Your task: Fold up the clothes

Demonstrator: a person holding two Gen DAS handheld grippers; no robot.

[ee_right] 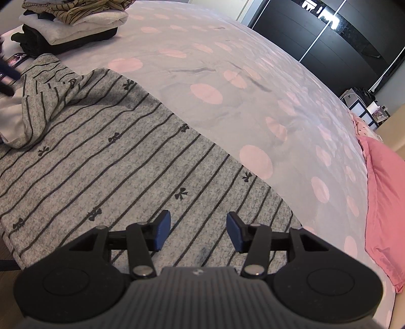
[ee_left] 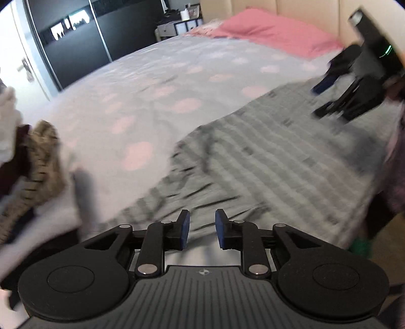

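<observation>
A grey garment with dark stripes and small bows (ee_right: 126,157) lies spread flat on the bed, one sleeve (ee_right: 43,98) folded over at its far left. In the left wrist view the same garment (ee_left: 265,157) looks blurred. My right gripper (ee_right: 198,231) hovers over the near right part of the garment, open, with nothing between its pads. My left gripper (ee_left: 202,229) stands over the garment's near edge with a narrow gap between its blue pads, and no cloth is in that gap. The right gripper (ee_left: 320,100) also shows at the upper right of the left wrist view.
A stack of folded clothes (ee_right: 76,22) sits at the far left corner of the bed and also shows as a stack (ee_left: 38,157) in the left wrist view. The bed cover (ee_right: 227,63) is grey with pink dots. A pink pillow (ee_right: 384,202) lies at the headboard end. Black wardrobe doors (ee_left: 71,45) stand beyond.
</observation>
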